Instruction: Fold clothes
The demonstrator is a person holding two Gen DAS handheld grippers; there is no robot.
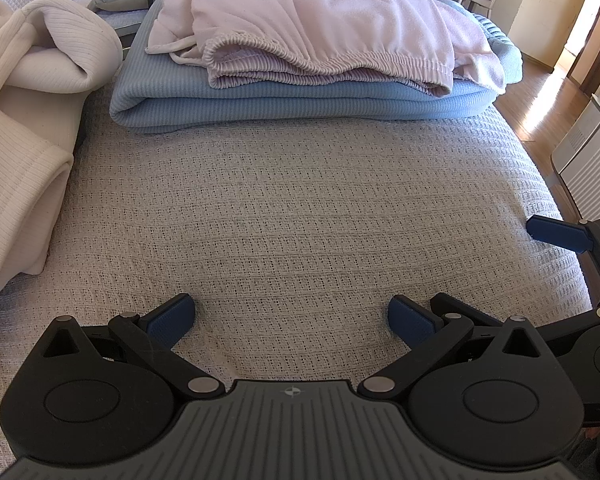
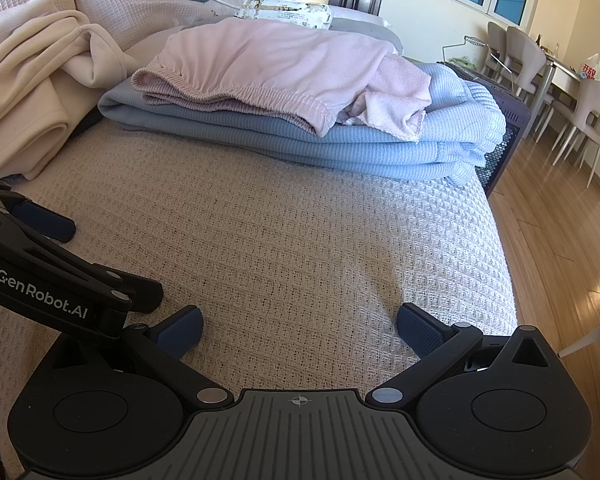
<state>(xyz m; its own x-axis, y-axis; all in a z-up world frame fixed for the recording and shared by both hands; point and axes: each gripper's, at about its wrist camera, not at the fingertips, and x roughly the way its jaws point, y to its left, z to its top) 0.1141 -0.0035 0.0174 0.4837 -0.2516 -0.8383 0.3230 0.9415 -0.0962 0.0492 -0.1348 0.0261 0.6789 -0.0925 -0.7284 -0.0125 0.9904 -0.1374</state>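
Left hand-held gripper (image 1: 292,318): nearest the lens, fingers spread wide, nothing between them, low over the bare woven bedspread (image 1: 300,208).
Right hand-held gripper (image 2: 300,330): likewise wide and empty, just beside the left one, toward the bed's floor-side edge.
Clothes still to fold: the rumpled cream garment (image 1: 28,120) lies heaped ahead and to the left of both grippers, its long axis running roughly away from the cameras along the bed's left side.
Nearer hand: judged to be the left; the cream heap sits close to its left finger, while the right would have to reach across.
Folded stack: a pink garment (image 1: 320,28) lies on a folded blue one (image 1: 300,100), straight ahead and well apart from both grippers, the long axis crosswise.
Writing: "GenRobot.AI" reads in white on the left gripper's body (image 2: 40,294) in the right wrist view.
Other print: red characters on a bag (image 2: 590,70) on the far table, too small to read.
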